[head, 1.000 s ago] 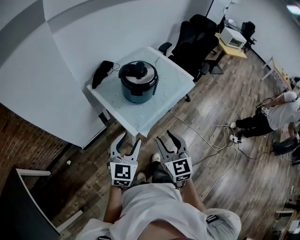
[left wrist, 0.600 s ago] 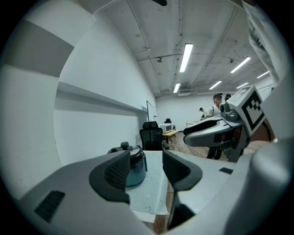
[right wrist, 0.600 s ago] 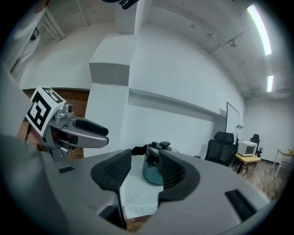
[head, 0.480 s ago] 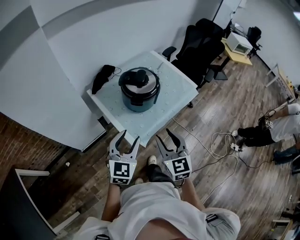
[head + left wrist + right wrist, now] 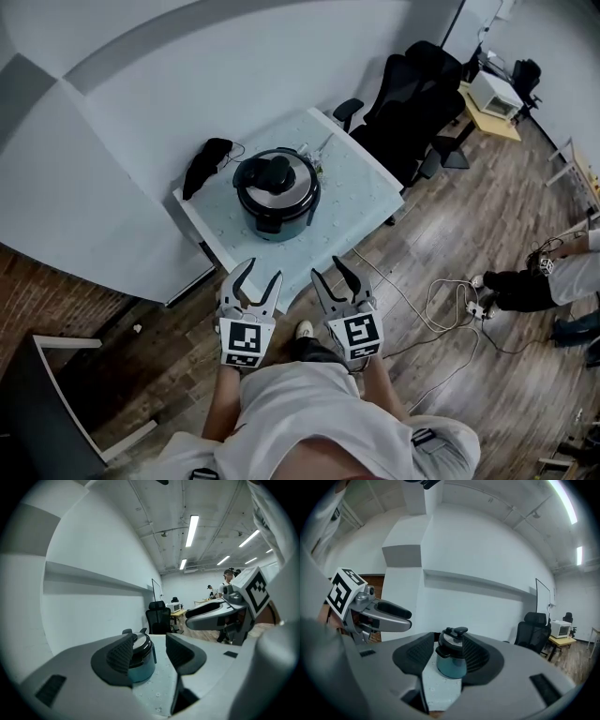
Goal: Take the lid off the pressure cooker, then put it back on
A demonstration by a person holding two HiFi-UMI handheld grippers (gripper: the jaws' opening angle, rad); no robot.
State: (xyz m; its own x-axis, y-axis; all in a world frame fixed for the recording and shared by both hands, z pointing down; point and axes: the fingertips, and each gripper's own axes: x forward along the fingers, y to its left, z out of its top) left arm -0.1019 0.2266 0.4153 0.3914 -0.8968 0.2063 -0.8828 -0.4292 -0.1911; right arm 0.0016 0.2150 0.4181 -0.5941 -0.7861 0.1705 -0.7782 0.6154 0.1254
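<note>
Wood floor (image 5: 441, 225) and a big white wall (image 5: 141, 84) fill the room. A white tabletop (image 5: 361, 187) stands by the wall.

On the tabletop, a black bundle (image 5: 204, 161) lies at ten o'clock from the pressure cooker (image 5: 274, 211). A thin cord runs from it. The pressure cooker stands upright near the middle of the tabletop. Its body is dark blue-green. The lid (image 5: 298, 187) is on the pot, shiny with a black handle (image 5: 272, 172) on top.

At six o'clock from the pressure cooker, near the close edge of the tabletop, a person holds two tools. The left gripper (image 5: 262, 272) has its jaws apart. Nothing is between them; its own view shows the pressure cooker far off through the gap. The right gripper (image 5: 328, 270) is just beside it. Its jaws are apart too, with nothing between them, and the pressure cooker shows far off between its pads. Neither one touches the pot.

At two o'clock from the tabletop stand black office chairs (image 5: 412, 94). A white cable (image 5: 441, 300) loops on the floor at four o'clock. Another person (image 5: 553, 281) is low on the floor at the right edge.
</note>
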